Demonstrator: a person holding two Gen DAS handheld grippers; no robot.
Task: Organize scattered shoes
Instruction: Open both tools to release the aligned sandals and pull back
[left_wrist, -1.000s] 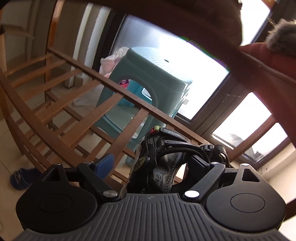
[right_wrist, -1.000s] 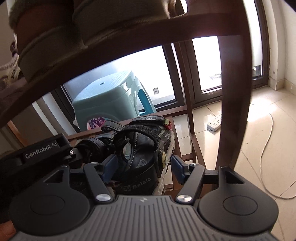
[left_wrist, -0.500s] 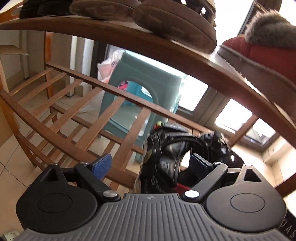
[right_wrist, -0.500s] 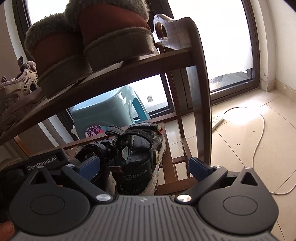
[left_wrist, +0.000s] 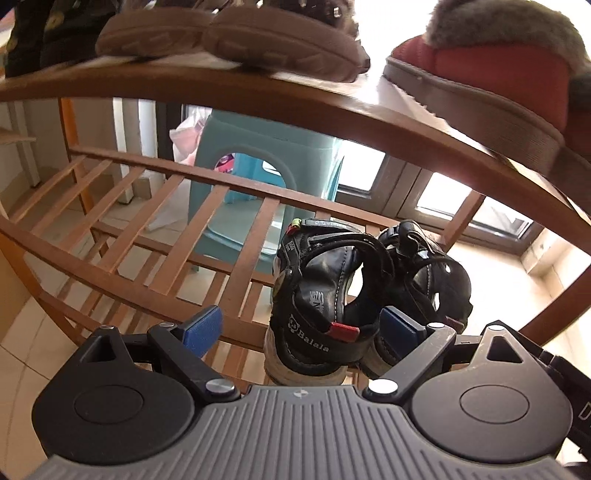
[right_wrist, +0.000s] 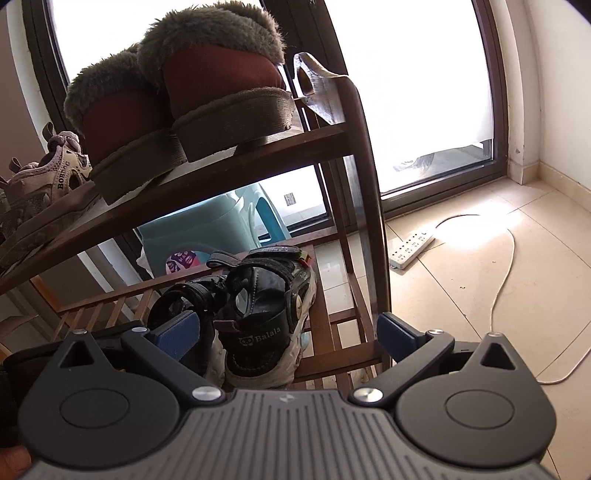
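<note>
The wooden shoe rack (left_wrist: 177, 291) is filling both views now, where a second ago each camera was pressed in low under its upper shelf; both hand-held grippers are backing away from it. On the upper shelf the red fur-lined slippers (right_wrist: 207, 92) are sitting at the right end, with a pair of tan sports sandals (left_wrist: 229, 40) beside them. Behind the rack a teal plastic stool (left_wrist: 266, 162) is standing by the window, and a white power strip (right_wrist: 410, 249) is lying on the floor tiles to the right.

The pair of black sandals (left_wrist: 332, 295) is now resting on the lower slatted shelf at its right end, heels toward the cameras (the two shoes are touching side by side, upright). A second ago the left hand-held gripper (left_wrist: 303, 328) was closed on one sandal and the right hand-held gripper (right_wrist: 284, 336) was closing around the other; now both are spread wide, their blue pads standing clear of the heels and holding nothing.

That release is suggesting the pair has been delivered: both sandals are staying put unaided. Judging from this, the placing step is finishing, and the grippers are becoming free to fetch whatever shoes are left elsewhere, though none is showing on the floor in these views.
</note>
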